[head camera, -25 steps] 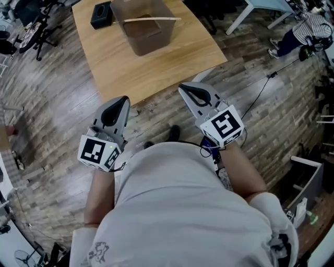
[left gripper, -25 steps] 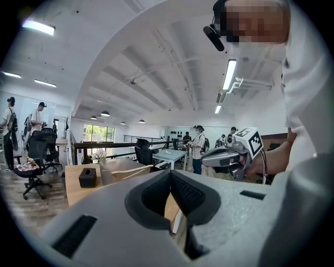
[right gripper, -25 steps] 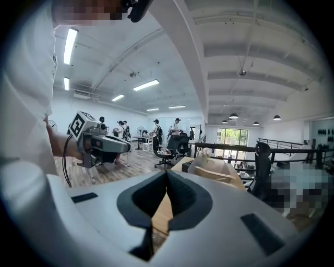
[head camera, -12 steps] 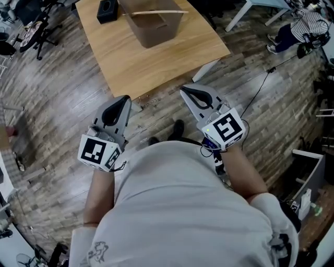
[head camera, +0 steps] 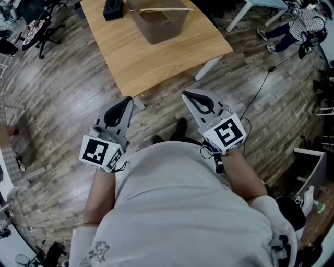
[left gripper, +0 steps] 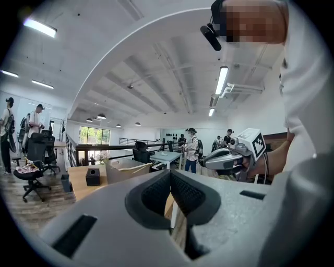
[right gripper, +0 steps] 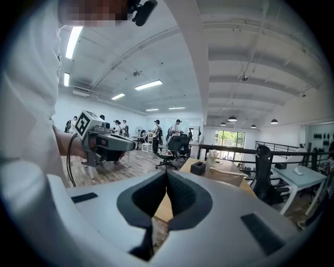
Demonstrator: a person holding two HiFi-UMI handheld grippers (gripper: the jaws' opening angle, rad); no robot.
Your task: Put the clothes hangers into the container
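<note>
A light wooden counter (head camera: pixel 156 62) stands on the grey plank floor (head camera: pixel 57 109). On its far part sits a translucent brownish container (head camera: pixel 159 26), with a small black box (head camera: pixel 114 8) near its left side, not touching it.

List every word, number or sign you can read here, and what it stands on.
No readable words or numbers anywhere.
On left gripper and right gripper: black-and-white square markers, patterns, not letters.
Small shirt print: too blurred to read.
</note>
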